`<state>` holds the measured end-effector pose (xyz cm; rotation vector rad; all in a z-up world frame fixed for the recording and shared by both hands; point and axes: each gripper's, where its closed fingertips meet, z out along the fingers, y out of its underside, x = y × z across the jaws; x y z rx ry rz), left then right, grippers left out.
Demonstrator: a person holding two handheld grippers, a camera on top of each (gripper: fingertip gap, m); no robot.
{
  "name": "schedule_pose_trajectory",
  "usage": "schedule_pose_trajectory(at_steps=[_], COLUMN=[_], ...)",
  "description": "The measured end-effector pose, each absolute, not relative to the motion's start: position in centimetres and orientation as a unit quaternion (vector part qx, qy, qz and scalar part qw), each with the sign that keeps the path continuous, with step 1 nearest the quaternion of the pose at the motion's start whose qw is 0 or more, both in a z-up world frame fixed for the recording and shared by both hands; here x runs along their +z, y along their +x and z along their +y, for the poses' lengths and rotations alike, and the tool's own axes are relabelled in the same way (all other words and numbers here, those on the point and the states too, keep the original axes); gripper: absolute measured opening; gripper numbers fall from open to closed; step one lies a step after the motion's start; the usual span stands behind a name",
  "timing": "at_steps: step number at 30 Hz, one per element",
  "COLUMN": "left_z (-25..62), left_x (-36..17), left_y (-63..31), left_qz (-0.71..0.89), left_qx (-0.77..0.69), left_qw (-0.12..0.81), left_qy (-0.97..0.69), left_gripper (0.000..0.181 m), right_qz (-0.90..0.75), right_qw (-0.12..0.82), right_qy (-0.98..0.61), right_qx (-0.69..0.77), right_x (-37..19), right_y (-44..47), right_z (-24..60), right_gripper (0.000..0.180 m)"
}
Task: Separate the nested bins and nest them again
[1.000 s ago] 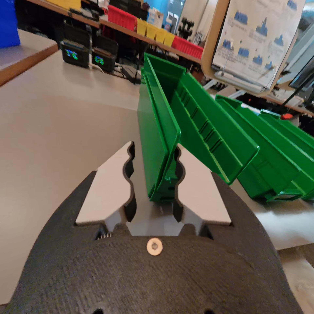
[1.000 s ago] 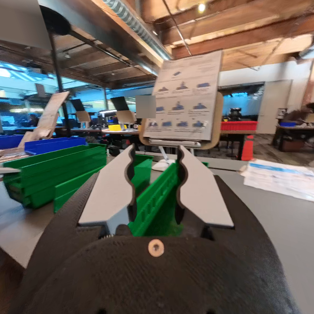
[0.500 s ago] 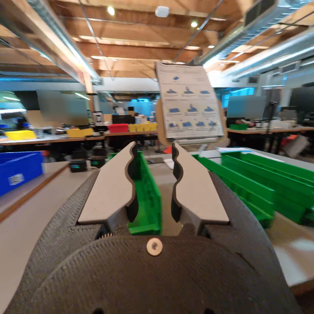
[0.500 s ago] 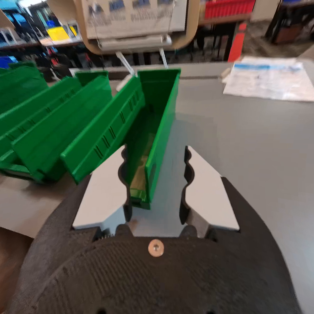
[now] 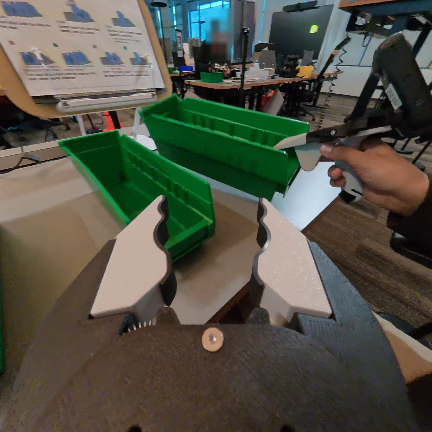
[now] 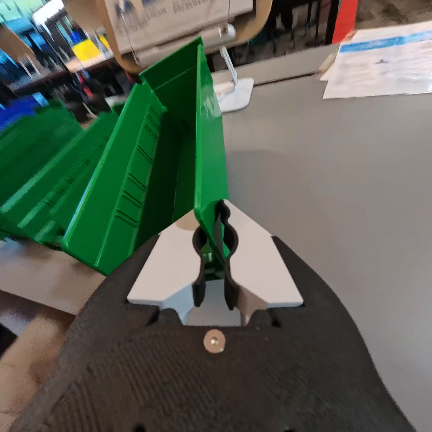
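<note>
In the left wrist view a long green bin [image 5: 145, 187] rests on the grey table [image 5: 46, 233], just ahead of my left gripper [image 5: 211, 203], which is open and empty. Its left fingertip overlaps the bin's near end. A second green bin [image 5: 222, 145] hangs tilted above the table to the right, gripped at its near corner by my right gripper [image 5: 292, 145] in a person's hand [image 5: 378, 173]. In the right wrist view my right gripper [image 6: 208, 217] is shut on that bin's [image 6: 163, 152] right side wall.
More green bins [image 6: 35, 175] lie blurred to the left, with a blue bin [image 6: 14, 109] behind. An instruction board on a stand [image 5: 77, 46] rises behind the bins, its white base [image 6: 233, 93] on the table. Papers [image 6: 385, 65] lie far right. The table edge and wooden floor [image 5: 350, 257] are to the right.
My left gripper let go of its bin's wall, opened wide and swung to face right. My right gripper closed on the other bin's side wall and raised it.
</note>
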<state>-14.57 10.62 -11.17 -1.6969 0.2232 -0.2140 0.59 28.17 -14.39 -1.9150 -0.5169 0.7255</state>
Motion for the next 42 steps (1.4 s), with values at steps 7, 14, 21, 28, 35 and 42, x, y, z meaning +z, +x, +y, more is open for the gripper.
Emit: schedule_pose_trajectory(at_steps=[7,14,21,28,35,42], left_z=[10.8,10.1,11.0,10.8,10.2,6.3], left_x=[-9.9,-5.5,-5.8,-3.8,-3.3,0.5], left_y=[-6.3,-5.0,-8.6,-14.0,-19.7,-29.9], left_qz=[0.123,0.124,0.123,0.048,0.026,-0.052], left_qx=[-0.214,-0.17,-0.13,-0.13,-0.093,0.005], left_qw=[0.636,0.726,0.708,0.732,0.725,0.748], left_qy=[-0.731,-0.654,-0.683,-0.668,-0.682,-0.662], left_gripper=[0.09,0.092,0.046,0.002,0.001,0.002], right_qz=[-0.142,-0.142,-0.183,-0.284,-0.392,-0.451], right_qw=[0.593,0.634,0.702,0.766,0.681,0.688], right_qy=[-0.712,-0.689,-0.638,-0.555,-0.542,-0.473], right_qx=[0.348,0.322,0.259,0.159,0.298,0.318], right_x=[-8.4,-6.9,-4.8,-3.7,-5.4,-5.6], right_y=[1.2,-1.7,-3.1,-7.5,-12.8,-14.4], right_z=[22.1,15.3,13.0,9.2,5.3,2.6], right_gripper=[0.003,0.003,0.015,0.033,0.039,0.035])
